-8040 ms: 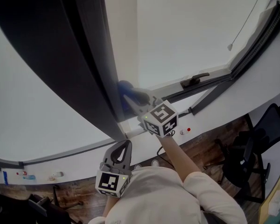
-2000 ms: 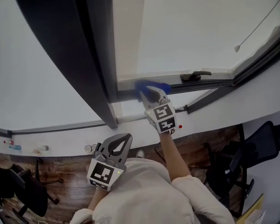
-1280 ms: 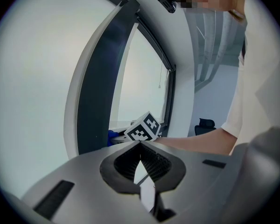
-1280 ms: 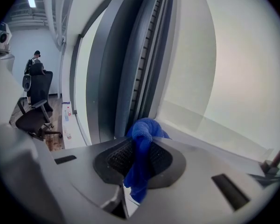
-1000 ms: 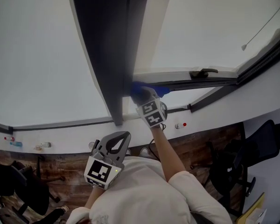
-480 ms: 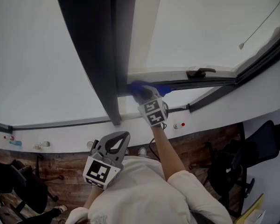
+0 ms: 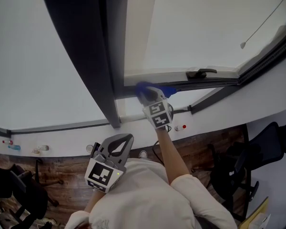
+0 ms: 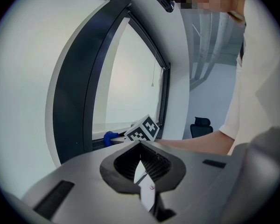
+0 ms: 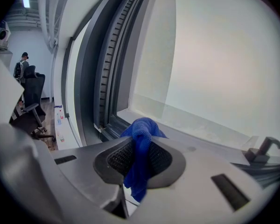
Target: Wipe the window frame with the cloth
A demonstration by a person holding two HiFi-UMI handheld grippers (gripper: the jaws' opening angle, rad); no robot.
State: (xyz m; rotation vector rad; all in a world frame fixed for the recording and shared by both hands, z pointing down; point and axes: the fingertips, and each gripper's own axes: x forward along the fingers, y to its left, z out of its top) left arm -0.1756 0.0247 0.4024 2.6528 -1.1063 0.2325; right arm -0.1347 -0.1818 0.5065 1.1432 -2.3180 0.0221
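An office: black swivel chairs (image 7: 276, 135) stand on the brown wood-plank floor (image 7: 209, 140) below and to the right of the right gripper (image 7: 145, 95). A tall dark grey window frame (image 7: 95, 56) rises ahead of it.

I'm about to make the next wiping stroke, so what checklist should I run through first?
1. Cloth clamped in right tool: ok.
2. Cloth at lower rail of frame: ok.
3. Cloth pressing on rail: cannot tell.
4. Handle apart from cloth: ok.
5. Left tool shut, empty, held away from frame: ok.
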